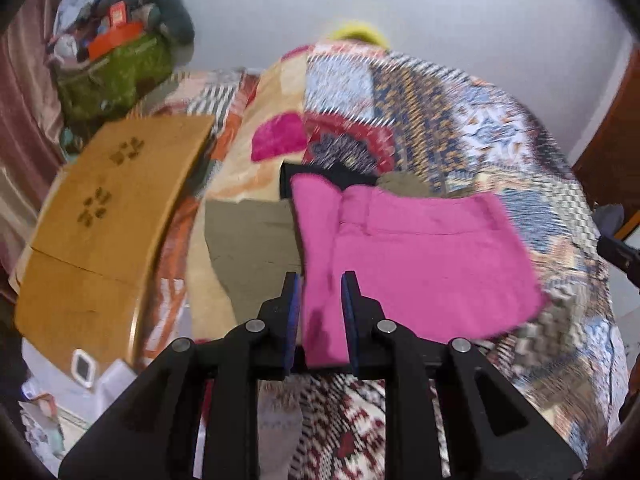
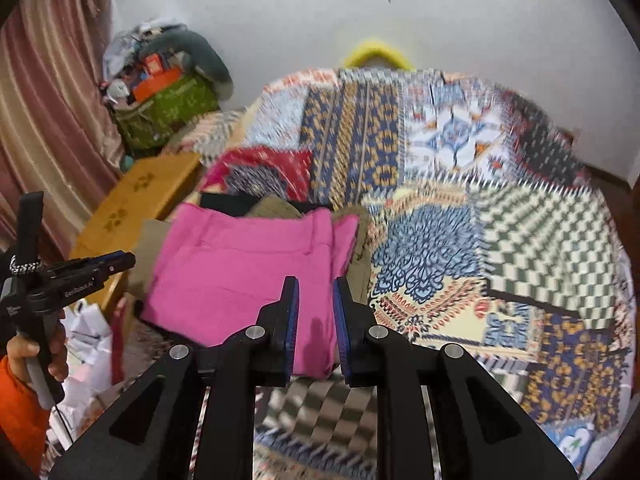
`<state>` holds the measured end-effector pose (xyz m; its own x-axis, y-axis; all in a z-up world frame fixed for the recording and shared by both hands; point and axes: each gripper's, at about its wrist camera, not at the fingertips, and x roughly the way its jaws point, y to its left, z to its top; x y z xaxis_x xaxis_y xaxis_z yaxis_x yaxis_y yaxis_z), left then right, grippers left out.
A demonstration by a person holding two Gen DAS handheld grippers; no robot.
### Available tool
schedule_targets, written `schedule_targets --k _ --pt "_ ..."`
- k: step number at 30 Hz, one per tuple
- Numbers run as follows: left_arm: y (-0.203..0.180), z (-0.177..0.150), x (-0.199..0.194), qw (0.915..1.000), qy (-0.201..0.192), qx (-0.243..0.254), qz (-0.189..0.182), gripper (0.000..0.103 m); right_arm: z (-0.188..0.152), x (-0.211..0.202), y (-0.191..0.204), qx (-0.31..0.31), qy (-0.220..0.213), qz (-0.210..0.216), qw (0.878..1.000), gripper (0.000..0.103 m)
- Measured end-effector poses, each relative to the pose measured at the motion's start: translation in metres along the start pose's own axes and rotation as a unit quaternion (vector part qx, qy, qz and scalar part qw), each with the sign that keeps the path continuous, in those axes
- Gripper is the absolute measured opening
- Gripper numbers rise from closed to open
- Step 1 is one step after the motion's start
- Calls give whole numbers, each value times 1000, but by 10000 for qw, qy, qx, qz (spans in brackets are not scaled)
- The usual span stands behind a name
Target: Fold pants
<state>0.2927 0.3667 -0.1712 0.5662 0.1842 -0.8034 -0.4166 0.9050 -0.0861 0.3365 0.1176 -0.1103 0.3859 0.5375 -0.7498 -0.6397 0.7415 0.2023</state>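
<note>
On the bed: bright pink folded pants lie flat atop olive-khaki garments and a black cloth, all on a multicoloured patchwork quilt.
Left gripper: black frame, blue-padded fingers parted by a modest gap, straddling the pants' left folded edge; pink cloth shows between the jaws, but whether the pads press it cannot be told.
Left hand: wrapped round the gripper handle, orange sleeve below, seen at the right view's left margin.
Right gripper: jaws likewise part open, above the pants' near right corner; no clear pinch on the fabric.
Edges: pants' near hem sits close to the quilt's front; right of the pants the quilt runs broad and bare.
Left side: tan wooden board with paw-like cut-outs beside the bed; green patterned bag stuffed with clutter behind it; pink curtain along the wall.
Writing: "GenRobot.AI" on the left gripper's body; other print too blurred to read.
</note>
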Motion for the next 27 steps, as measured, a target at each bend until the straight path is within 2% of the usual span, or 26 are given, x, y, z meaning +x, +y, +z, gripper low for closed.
schedule_targets --k 5,8,10,17,21,22,23,24,25,26,27 --pt "-29 -11 -87 9973 -632 370 -103 22 -2 -66 25 -259 -595 55 9979 15" --pt "-47 -21 -141 9923 -1098 573 -99 29 -9 -109 45 -490 -965 87 9941 16" --pt "-55 -32 -178 9876 -1434 626 -149 38 -17 -138 57 -640 -1216 100 9905 16" --pt "-73 -75 -276 9708 -2290 619 -354 42 -49 -221 84 -830 -1968 174 9768 16" --pt "-78 -105 -319 9597 -2715 592 -427 53 -72 -261 93 -870 -2322 230 9685 16" --pt "-81 -112 -328 9564 -2824 618 -416 55 -77 -267 95 -873 -2378 242 9671 19" --pt "-83 -119 -336 9536 -2909 650 -419 57 -82 -273 96 -866 -2430 245 9658 27" --pt "-85 -125 -344 9507 -2996 680 -430 63 -89 -281 98 -847 -2513 255 9638 32" --pt "-87 -131 -351 9483 -3070 689 -420 71 -94 -285 100 -843 -2573 259 9623 44" --pt "-88 -137 -357 9458 -3147 686 -423 75 -100 -291 101 -836 -2662 246 9600 55" --pt "-90 -142 -364 9432 -3219 686 -448 82 -105 -296 103 -827 -2763 202 9573 60"
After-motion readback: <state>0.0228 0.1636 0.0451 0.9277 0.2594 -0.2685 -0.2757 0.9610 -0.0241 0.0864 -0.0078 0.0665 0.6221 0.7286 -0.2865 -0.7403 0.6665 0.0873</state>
